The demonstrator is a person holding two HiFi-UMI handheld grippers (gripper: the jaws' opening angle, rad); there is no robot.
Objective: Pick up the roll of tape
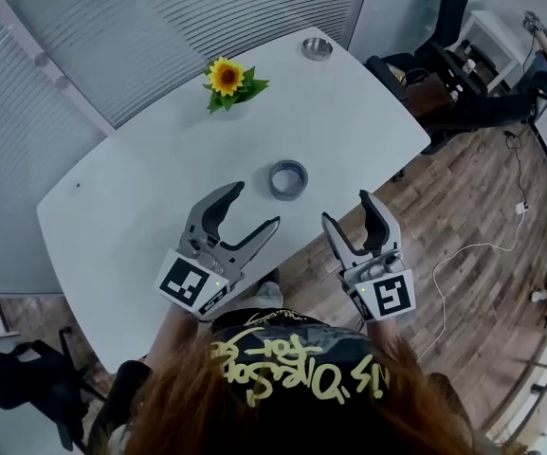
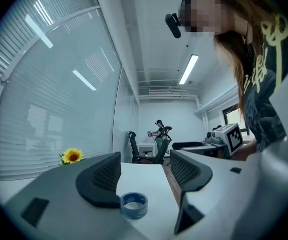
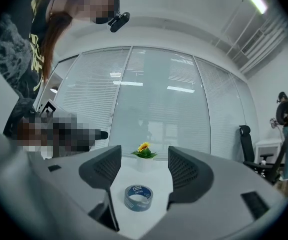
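At the room's far end: the left gripper view alone shows a standing person [image 2: 158, 131] among office chairs. The head view alone shows a small metal bowl [image 1: 318, 47] near the table's far corner.
Roll of tape [image 1: 288, 179]: grey-blue ring with a blue-printed inner core, lying flat on the white table [image 1: 349, 93] near its front edge, ahead of both grippers and touching neither.
Left gripper [image 1: 256, 206]: jaws apart, nothing between the pads.
Right gripper [image 1: 347, 207]: jaws apart, empty.
Surroundings: potted sunflower [image 1: 226, 77] beyond the tape, well apart.
In the way: only tabletop lies between tips and tape.
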